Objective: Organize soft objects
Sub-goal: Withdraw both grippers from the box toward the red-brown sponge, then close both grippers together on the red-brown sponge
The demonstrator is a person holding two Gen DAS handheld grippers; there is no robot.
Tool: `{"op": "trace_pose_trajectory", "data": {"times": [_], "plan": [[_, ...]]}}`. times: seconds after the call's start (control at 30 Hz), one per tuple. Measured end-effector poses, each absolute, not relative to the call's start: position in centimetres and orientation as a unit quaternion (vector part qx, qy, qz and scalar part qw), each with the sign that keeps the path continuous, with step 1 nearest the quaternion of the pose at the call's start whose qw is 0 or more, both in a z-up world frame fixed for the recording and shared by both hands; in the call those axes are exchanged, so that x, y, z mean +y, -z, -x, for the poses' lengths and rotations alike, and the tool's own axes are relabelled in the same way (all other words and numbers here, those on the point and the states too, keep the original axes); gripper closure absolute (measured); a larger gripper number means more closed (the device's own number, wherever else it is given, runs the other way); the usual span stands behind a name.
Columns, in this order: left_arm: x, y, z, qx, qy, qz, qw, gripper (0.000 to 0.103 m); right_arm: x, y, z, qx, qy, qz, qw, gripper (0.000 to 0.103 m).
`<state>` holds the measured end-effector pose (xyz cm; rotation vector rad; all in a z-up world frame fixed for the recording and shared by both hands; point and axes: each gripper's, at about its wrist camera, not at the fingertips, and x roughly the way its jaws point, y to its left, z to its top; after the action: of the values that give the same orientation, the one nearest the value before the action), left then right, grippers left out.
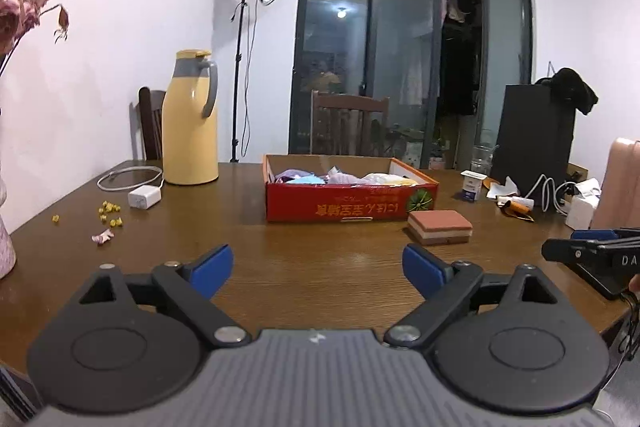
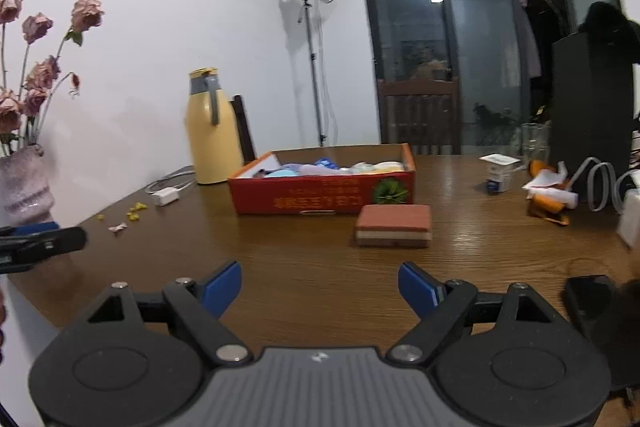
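Note:
A shallow red cardboard box (image 1: pixel 344 203) stands mid-table and holds several soft pastel items (image 1: pixel 340 177). It also shows in the right wrist view (image 2: pixel 320 197) with the soft items (image 2: pixel 332 168) inside. A layered sponge block (image 1: pixel 440 227), brown-red on top, lies on the table in front of the box's right corner; it also shows in the right wrist view (image 2: pixel 394 225). My left gripper (image 1: pixel 318 269) is open and empty above the near table. My right gripper (image 2: pixel 320 287) is open and empty, short of the sponge. Each gripper's tip shows at the edge of the other's view.
A yellow thermos jug (image 1: pixel 192 119) stands back left with a white charger (image 1: pixel 144 197) and cable. Petals and yellow bits (image 1: pixel 108 215) litter the left. A vase of dried roses (image 2: pixel 24 183) stands at left. A yogurt cup (image 2: pixel 498 173), wrappers, cables and a glass sit right. A phone (image 2: pixel 588 295) lies near right.

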<state>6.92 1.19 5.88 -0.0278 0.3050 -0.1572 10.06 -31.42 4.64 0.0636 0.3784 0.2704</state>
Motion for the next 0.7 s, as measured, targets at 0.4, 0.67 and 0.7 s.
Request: {"op": "trace_pose_trajectory", "data": {"times": [0.4,0.67,0.7], "plan": [[-1.8,-3.6,-10.1,0.195,0.108,0.010,0.975,0.009,-33.6,-2.3,-11.2,0.196,-0.109,-0.054,0.973,0.018],[-4.9,-1.9,-14.9,0.232,0.131,0.021,0.964,0.009,-35.6,-0.2,-14.9,0.218,-0.091,-0.068,0.969,0.018],[-5.3,-1.7,-15.5,0.235,0.134,0.022,0.963,0.009,-35.8,-0.1,-15.5,0.219,-0.088,-0.071,0.969,0.018]]}}
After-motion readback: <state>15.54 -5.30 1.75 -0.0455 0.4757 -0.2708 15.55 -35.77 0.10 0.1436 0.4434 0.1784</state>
